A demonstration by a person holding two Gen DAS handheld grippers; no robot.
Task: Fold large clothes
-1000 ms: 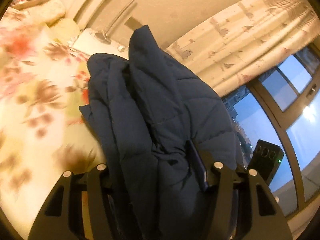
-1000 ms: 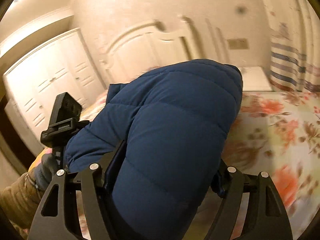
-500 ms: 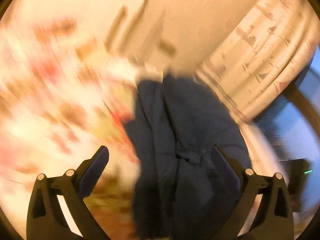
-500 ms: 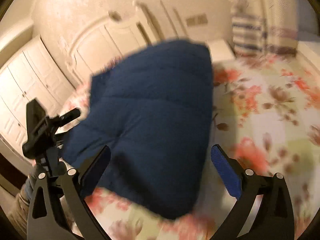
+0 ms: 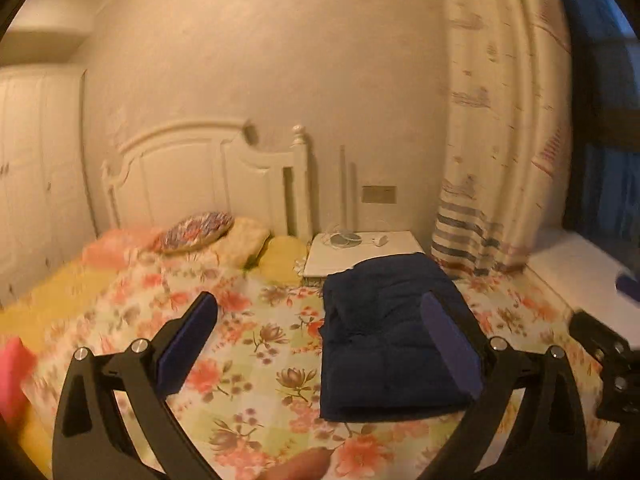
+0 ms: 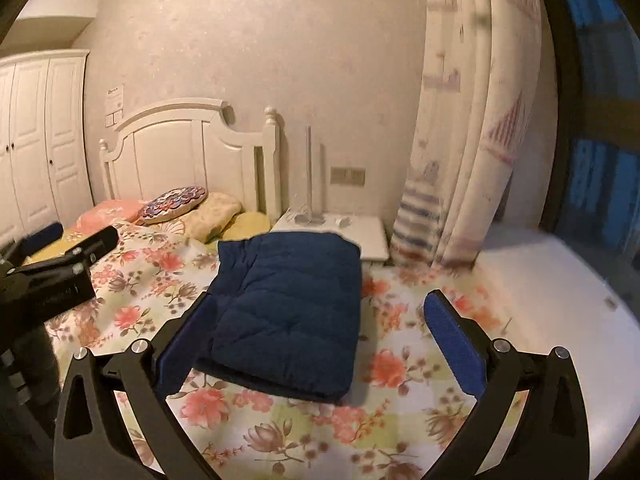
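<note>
both grippers, left gripper [image 5: 320, 336] and right gripper [image 6: 320, 332], hang wide open and hold nothing. the folded navy jacket [image 6: 288, 312] lies on the floral bedspread [image 6: 400, 368], just before the nightstand [image 6: 360, 236]. its puffy layers could spring apart, since nothing presses them down.

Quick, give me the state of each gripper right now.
Left gripper: jaws open, holding nothing.
Right gripper: jaws open, holding nothing; the folded blue jacket lies on the bed.

Warm, dim amber indoor light; fisheye bending and dark corners at the edges; left-wrist view softly blurred, right-wrist sharper.
</note>
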